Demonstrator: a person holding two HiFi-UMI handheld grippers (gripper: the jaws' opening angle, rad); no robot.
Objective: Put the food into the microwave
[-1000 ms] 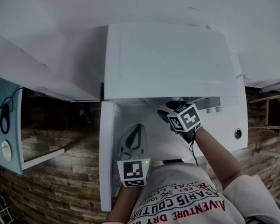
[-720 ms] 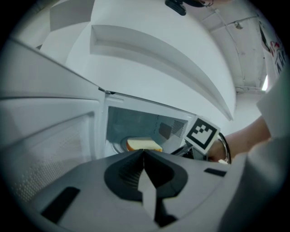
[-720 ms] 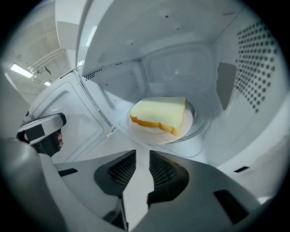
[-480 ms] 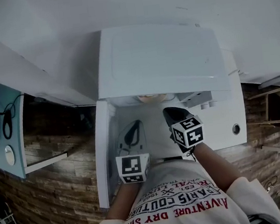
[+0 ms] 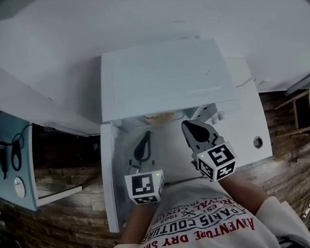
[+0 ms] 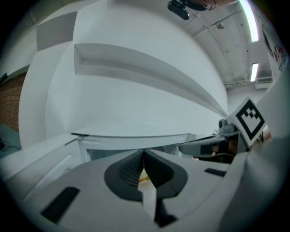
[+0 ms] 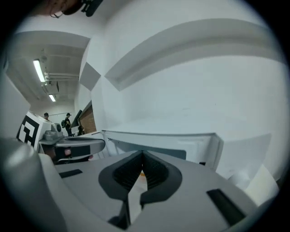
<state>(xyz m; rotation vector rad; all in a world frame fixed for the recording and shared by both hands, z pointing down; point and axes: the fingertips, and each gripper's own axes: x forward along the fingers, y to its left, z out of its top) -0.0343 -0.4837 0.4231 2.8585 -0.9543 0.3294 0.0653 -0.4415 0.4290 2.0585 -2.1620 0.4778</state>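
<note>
Head view: white microwave (image 5: 163, 77) sits centre frame, seen from above, with its door (image 5: 110, 176) swung open down the left side. The food (image 5: 159, 116), a pale orange-tinged item, lies inside the microwave cavity, peeking out just under the front edge of the top panel, upper centre. Most of it is hidden by the top.

Left gripper (image 5: 146, 134) is in front of the opening, lower centre-left, tips pointing toward the cavity. The left gripper view shows the jaws pressed together with nothing pinched, and a sliver of the pale food behind the gap below the tips.

Right gripper (image 5: 190, 124) is beside it at lower centre-right, also aimed at the opening, apart from the food. Its jaws have just been closing and now meet, nothing between them.

The two grippers are side by side, not touching. The person's shirt (image 5: 196, 228) with red print fills the bottom centre. Brown plank floor (image 5: 71, 215) is at lower left. A blue panel (image 5: 3, 145) with black cables sits at the left edge.
</note>
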